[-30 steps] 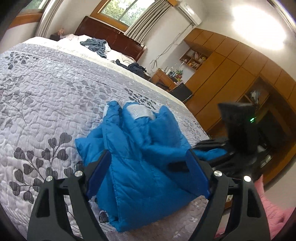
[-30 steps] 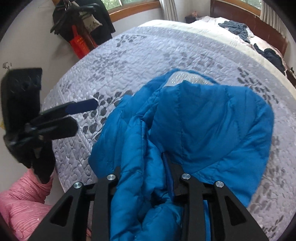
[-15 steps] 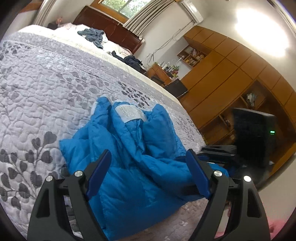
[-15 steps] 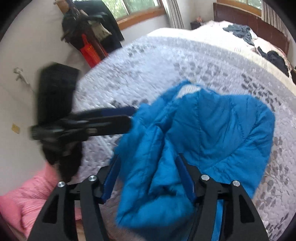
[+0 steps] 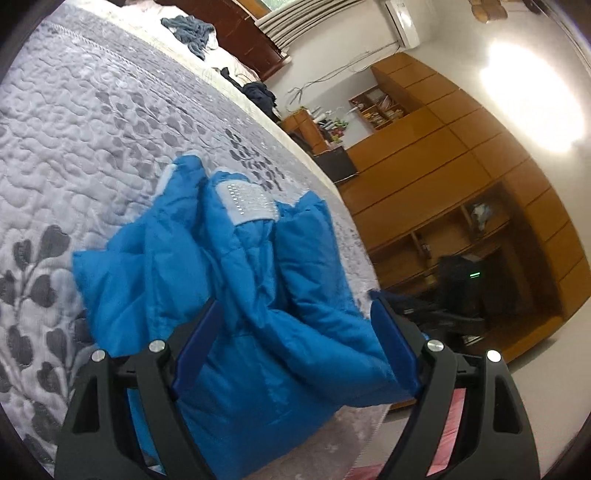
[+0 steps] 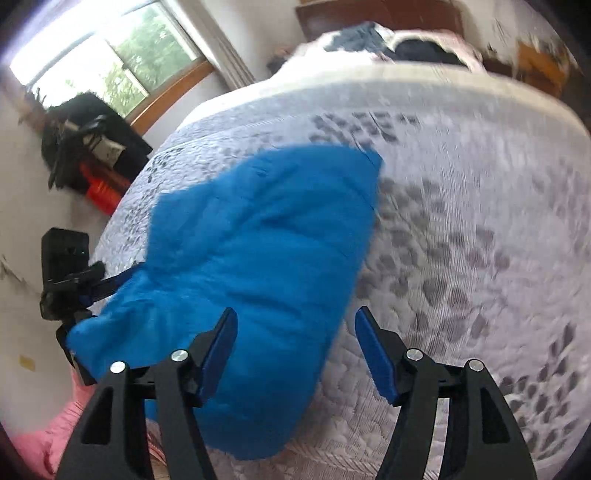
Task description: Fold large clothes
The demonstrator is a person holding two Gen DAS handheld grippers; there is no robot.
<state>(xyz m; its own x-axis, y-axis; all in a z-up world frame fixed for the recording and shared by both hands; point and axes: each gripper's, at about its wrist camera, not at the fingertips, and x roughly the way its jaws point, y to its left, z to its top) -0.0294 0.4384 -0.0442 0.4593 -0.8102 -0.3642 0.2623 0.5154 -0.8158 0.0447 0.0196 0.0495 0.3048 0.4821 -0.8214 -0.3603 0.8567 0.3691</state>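
Observation:
A blue puffer jacket (image 5: 258, 295) lies bunched and folded near the foot edge of the bed, its grey collar label (image 5: 245, 199) facing up. My left gripper (image 5: 297, 347) is open, its blue fingers spread to either side of the jacket's near fold. In the right wrist view the jacket (image 6: 258, 251) is a rounded bundle. My right gripper (image 6: 299, 354) is open just over the bundle's near right edge, holding nothing. The left gripper (image 6: 114, 284) shows there at the bundle's far left end. The right gripper (image 5: 424, 312) shows dark beyond the bed edge.
The bed's grey leaf-patterned quilt (image 5: 92, 129) stretches away to the headboard, where loose dark clothes (image 5: 188, 31) lie. A wooden wardrobe wall (image 5: 443, 166) stands right of the bed. A black and red pile (image 6: 85, 147) sits under the window. Pink fabric (image 6: 33, 443) shows below the bed edge.
My right gripper was shut on a fold of the jacket; it has opened, let go and swung right. The jacket now lies as a smoother bundle. The left gripper stayed open and tilted.

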